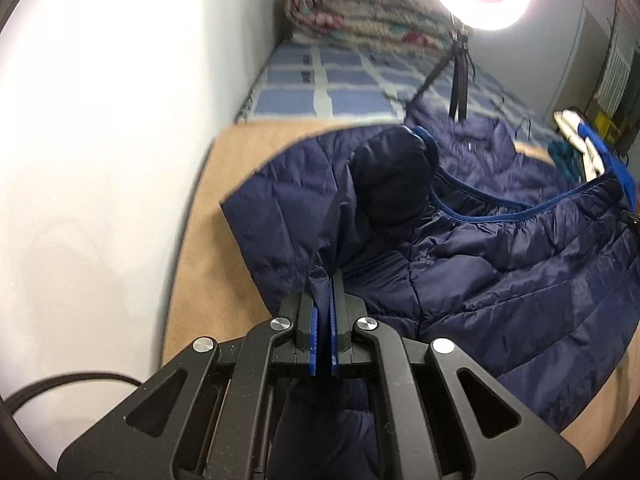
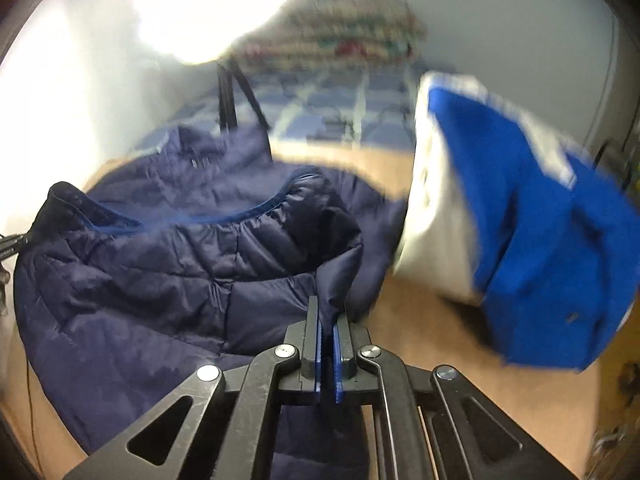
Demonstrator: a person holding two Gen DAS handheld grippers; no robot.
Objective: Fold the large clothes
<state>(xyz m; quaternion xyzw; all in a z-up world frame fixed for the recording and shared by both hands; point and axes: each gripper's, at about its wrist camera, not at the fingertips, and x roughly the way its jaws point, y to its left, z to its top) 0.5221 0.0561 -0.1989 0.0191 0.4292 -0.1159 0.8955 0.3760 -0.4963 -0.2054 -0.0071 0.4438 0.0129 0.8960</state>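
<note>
A navy quilted puffer jacket (image 1: 480,272) with a blue-trimmed edge lies on a tan surface (image 1: 200,264). My left gripper (image 1: 325,280) is shut on a fold of the jacket's left side and holds it raised. In the right wrist view the same jacket (image 2: 140,280) spreads to the left. My right gripper (image 2: 329,312) is shut on a fold of its right side, also lifted. The jacket hangs slack between the two grippers.
A blue and white garment (image 2: 520,240) lies bunched to the right; it also shows in the left wrist view (image 1: 600,148). A ring light on a tripod (image 1: 460,80) stands behind the jacket. A rolled blanket (image 1: 360,12) sits on a blue checked bedspread (image 1: 320,84). A white wall (image 1: 100,120) is on the left.
</note>
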